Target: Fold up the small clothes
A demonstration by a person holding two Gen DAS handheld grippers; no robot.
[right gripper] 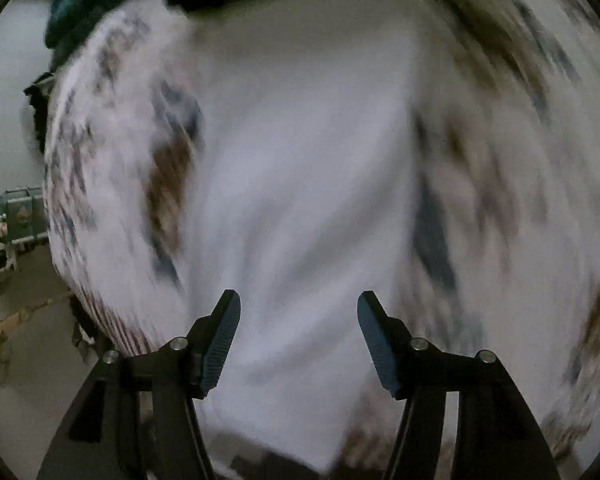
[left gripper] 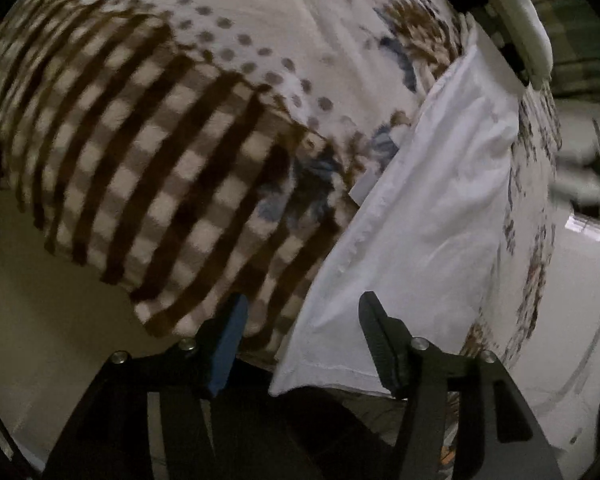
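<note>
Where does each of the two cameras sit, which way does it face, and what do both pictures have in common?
Left wrist: sits on the left gripper, facing steeply down at the corner of a white garment lying on a patterned bedspread; both open fingers show.
Right wrist: sits on the right gripper, facing down at the white garment, heavily blurred; both open fingers show, nothing between them.
Shared: the white garment on the patterned bedspread.

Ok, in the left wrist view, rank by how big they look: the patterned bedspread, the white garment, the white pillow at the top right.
1. Patterned bedspread, fills most of the view.
2. White garment.
3. White pillow, smallest, though it lies farthest from the camera.
</note>
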